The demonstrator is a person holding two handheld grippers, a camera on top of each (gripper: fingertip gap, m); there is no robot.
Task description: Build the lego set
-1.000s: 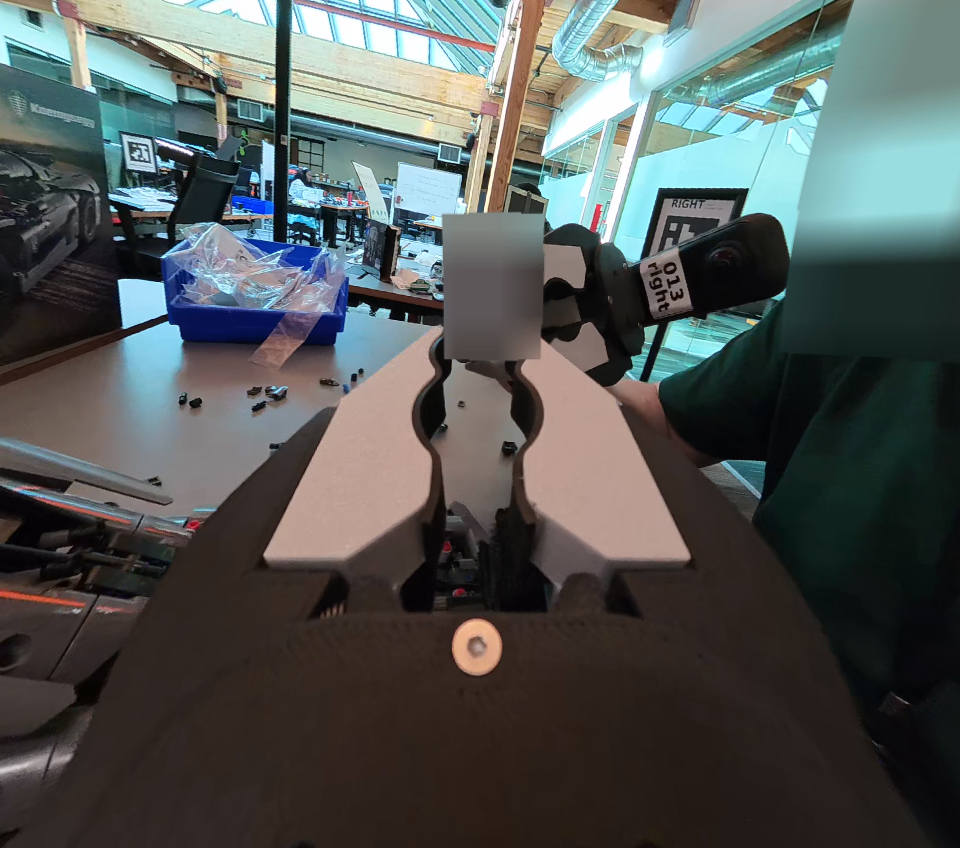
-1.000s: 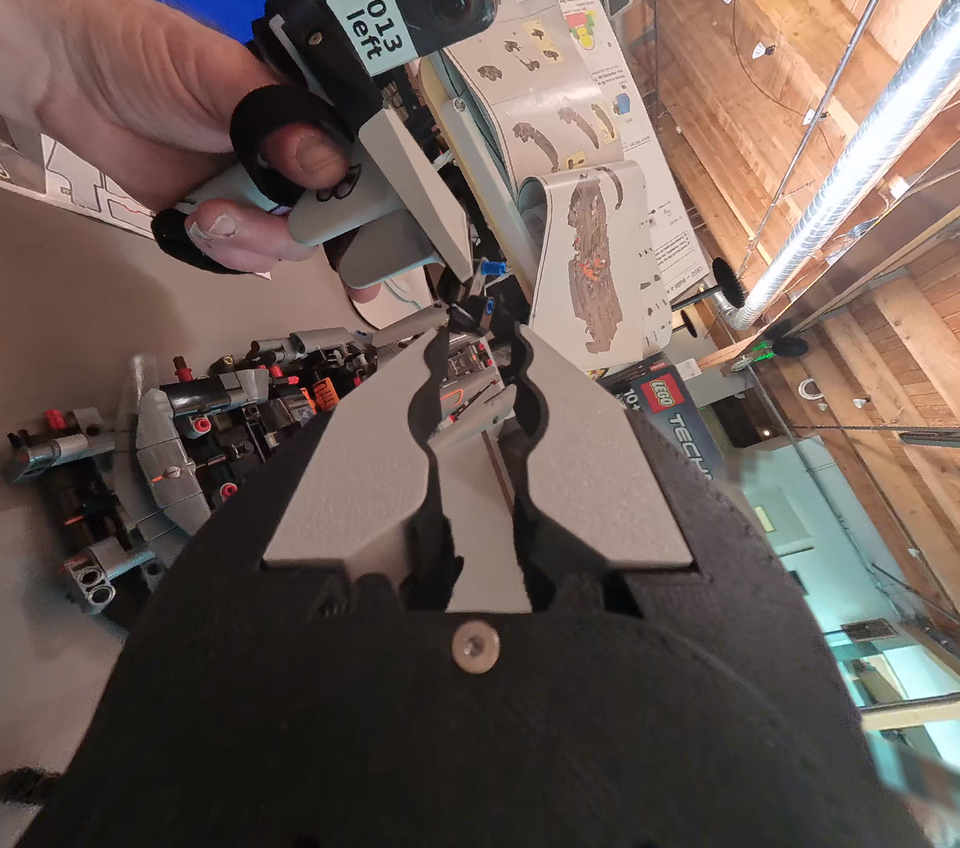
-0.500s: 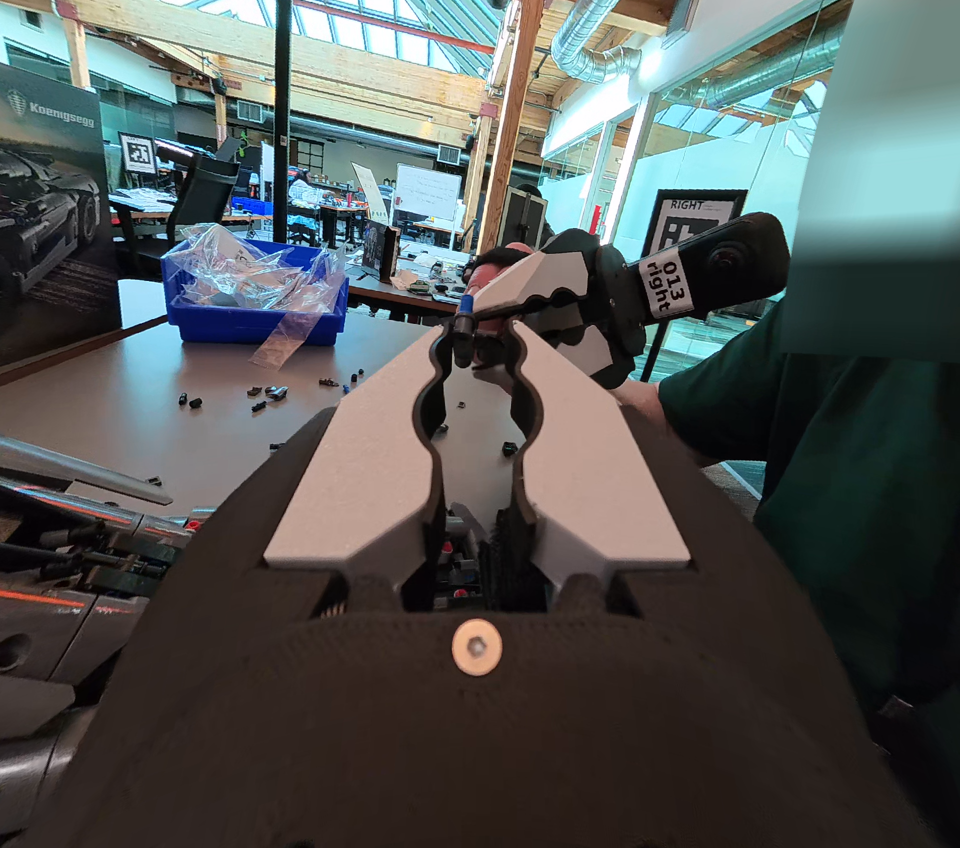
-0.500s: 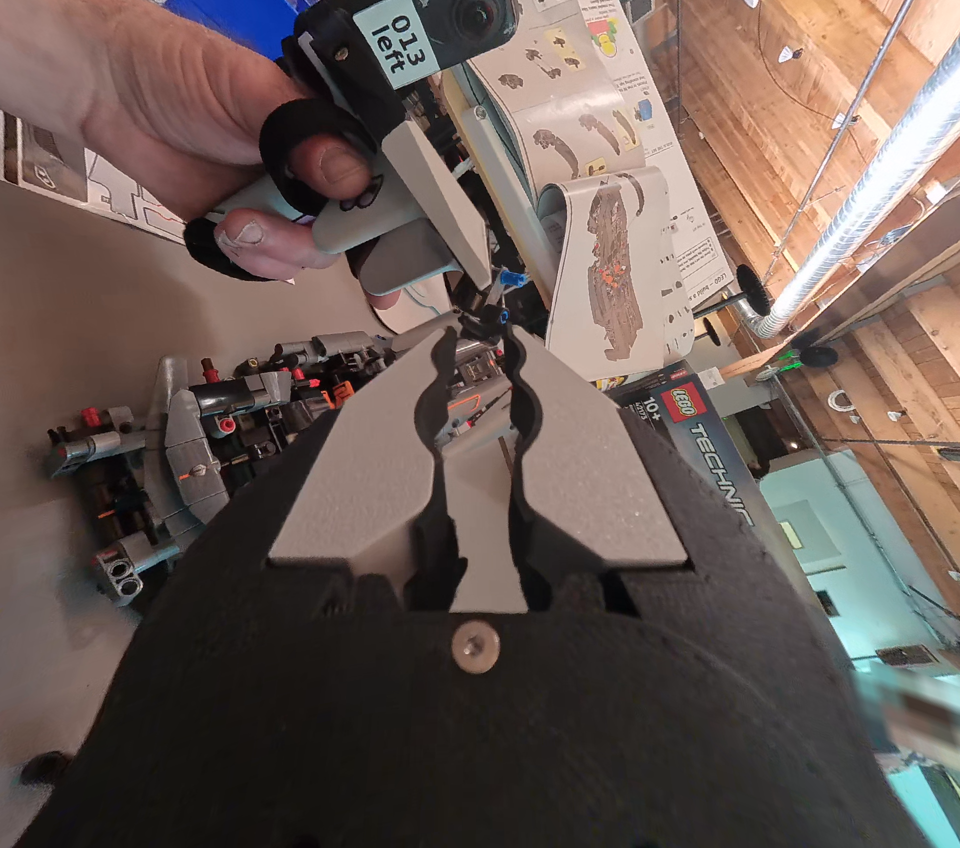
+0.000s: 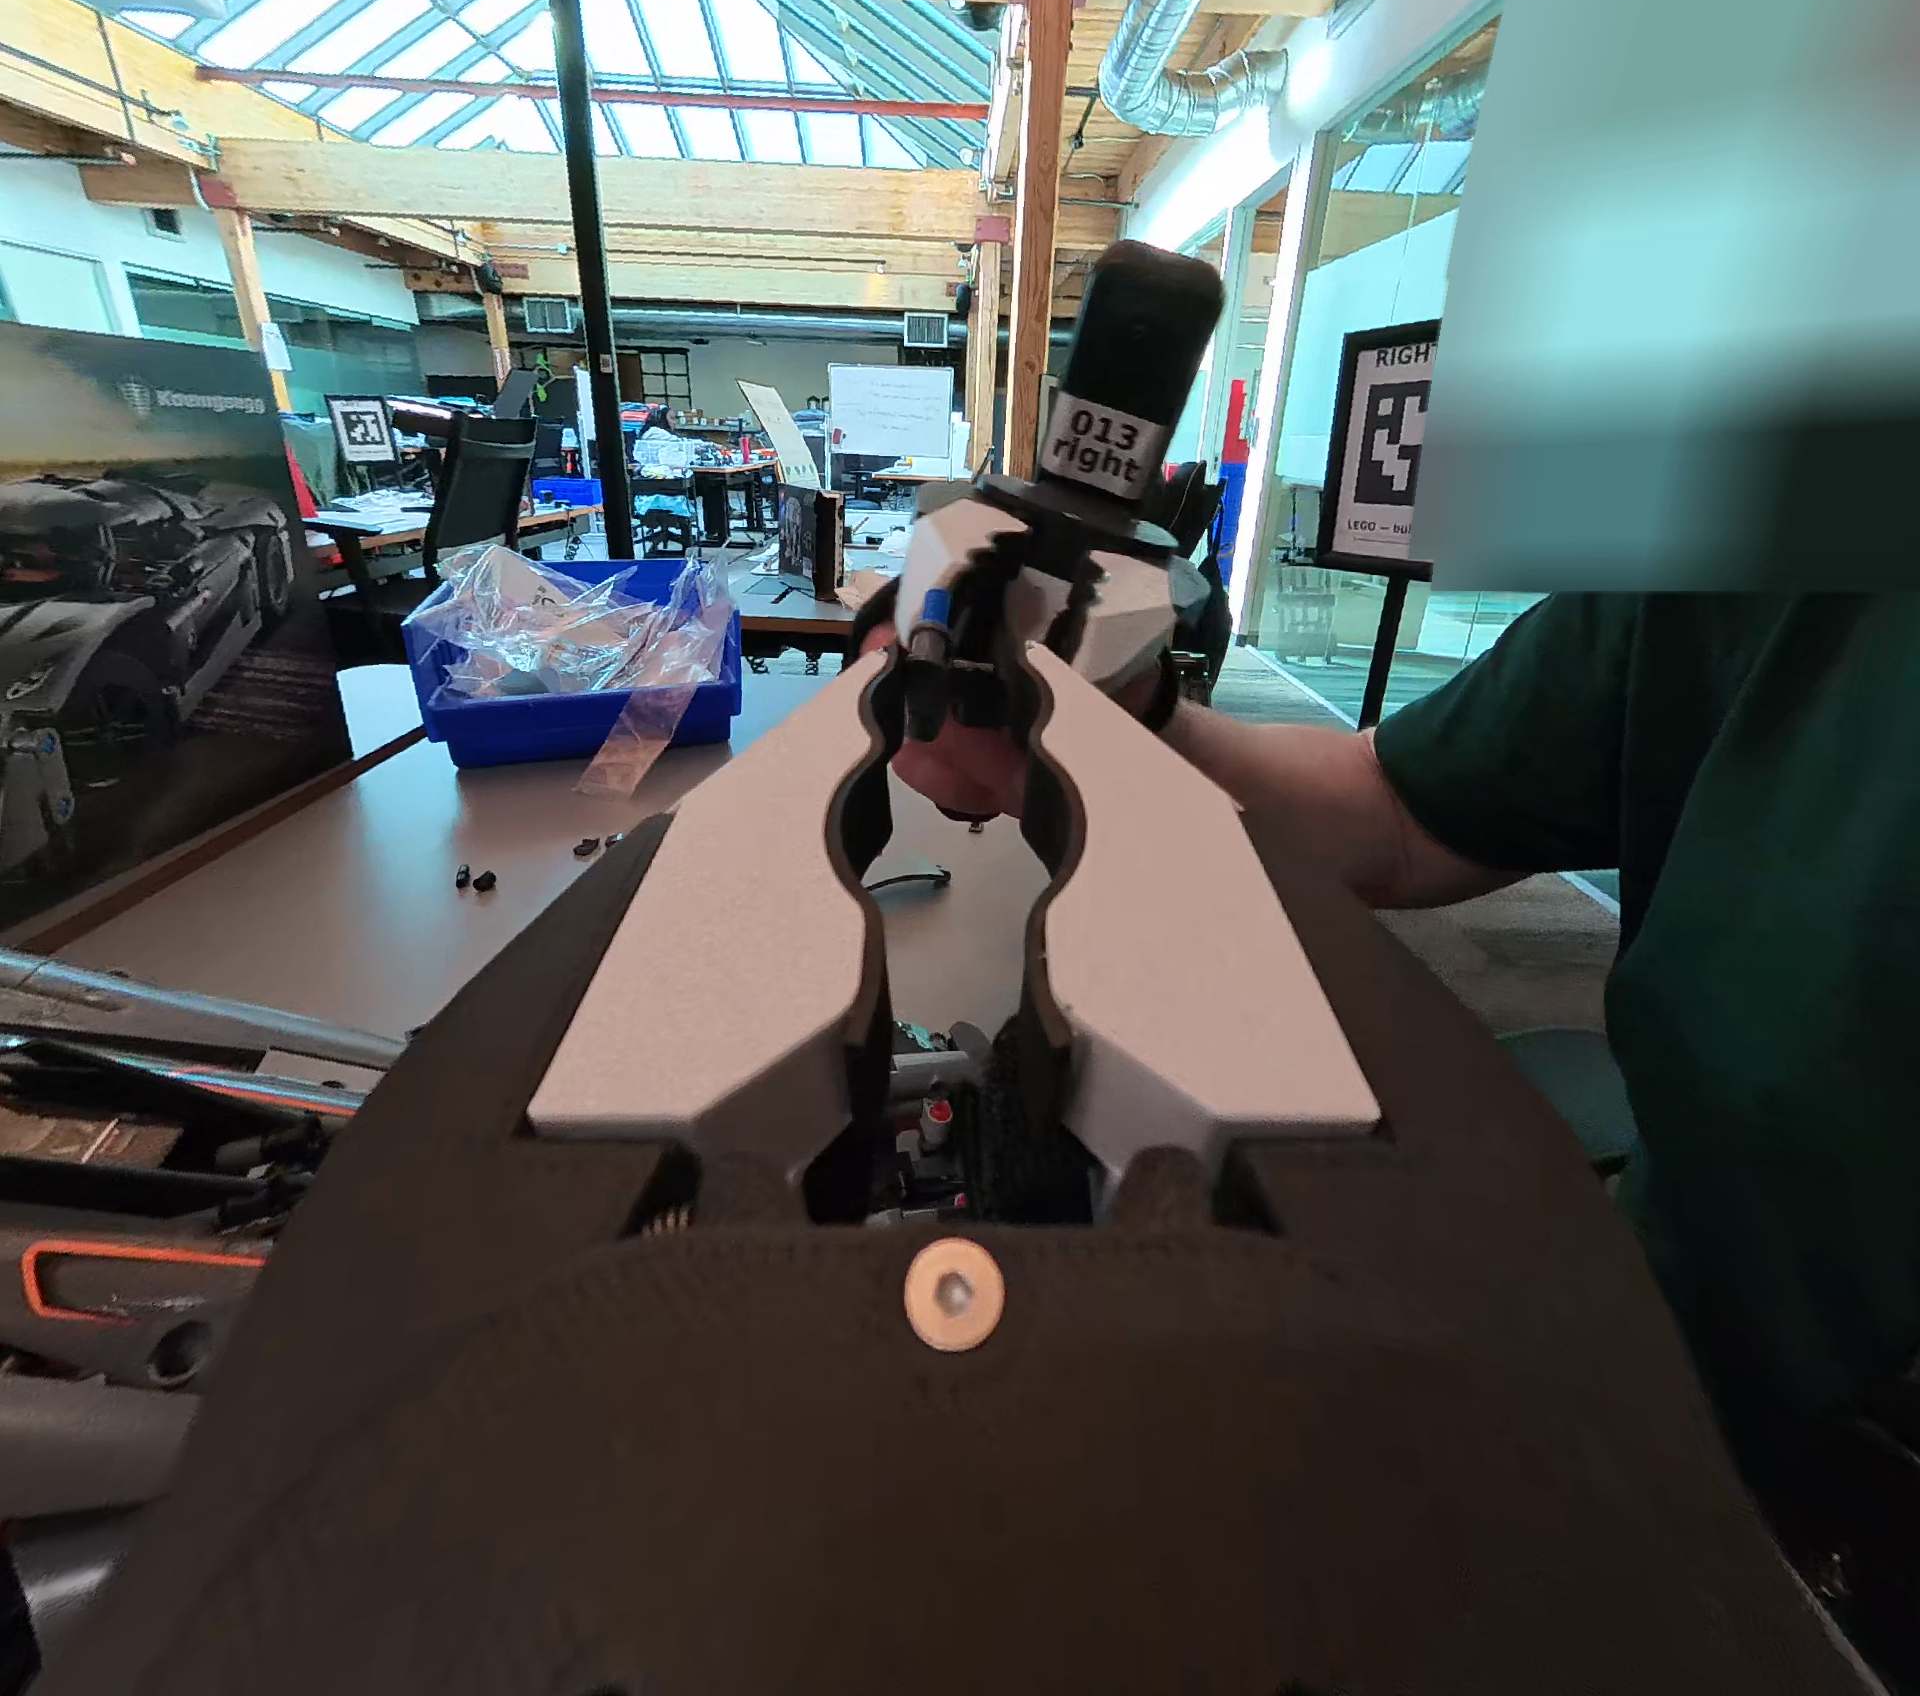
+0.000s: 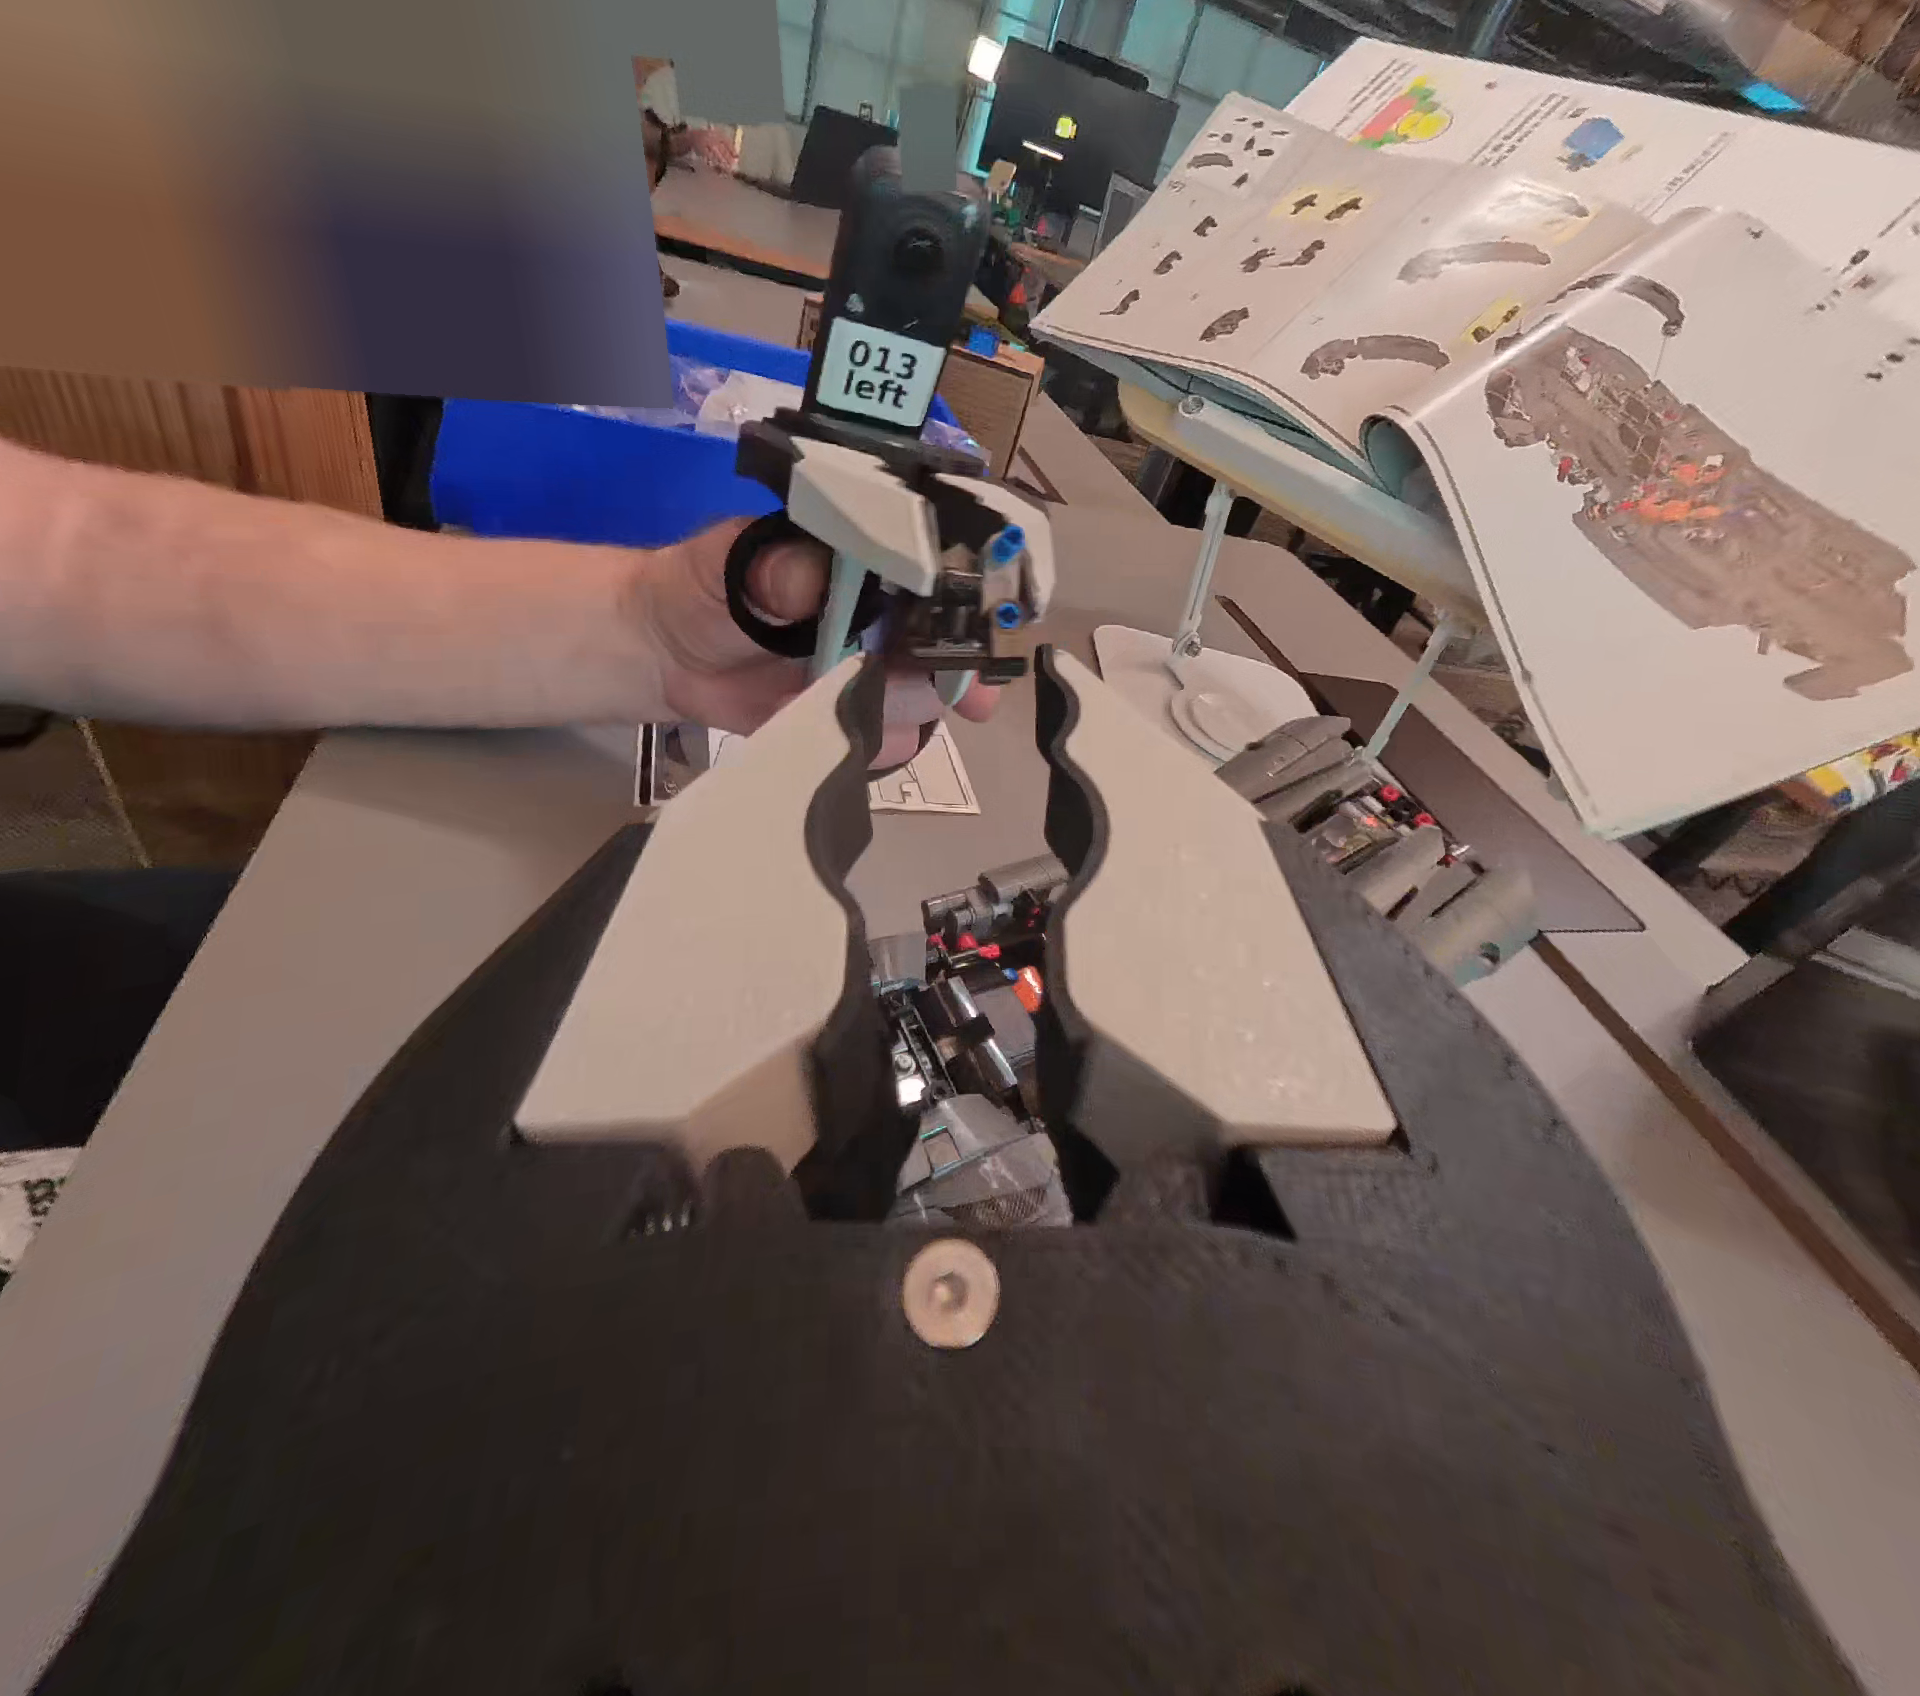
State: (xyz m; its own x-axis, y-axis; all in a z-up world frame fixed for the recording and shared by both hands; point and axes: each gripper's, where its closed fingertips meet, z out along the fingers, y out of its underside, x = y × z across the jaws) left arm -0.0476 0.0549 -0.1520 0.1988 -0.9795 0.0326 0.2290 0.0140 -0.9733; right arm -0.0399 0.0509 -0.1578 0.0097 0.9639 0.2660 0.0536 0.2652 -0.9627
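**Small black sub-assembly with blue pins, held between two grippers**

Item: a small black lego piece (image 6: pixel 961 623) carrying blue pins, raised above the table (image 6: pixel 364 867). In the right wrist view it sits clamped between the fingertips of the left gripper (image 6: pixel 971 597), whose jaws are closed on it.

In the left wrist view the same piece (image 5: pixel 940 659) appears at the tips of both tools. The right gripper (image 6: pixel 940 690) has its jaws parted by a moderate gap; its tips lie just beside the piece, and contact cannot be told.

Main model: a grey and black lego car (image 6: pixel 1371 836) with red and orange accents, lying on the table beneath the grippers.

Surroundings: an open instruction booklet (image 6: pixel 1538 358) on a tilted stand; a blue bin (image 5: pixel 582 680) holding clear plastic bags; small loose black parts (image 5: pixel 473 877) scattered on the tabletop.
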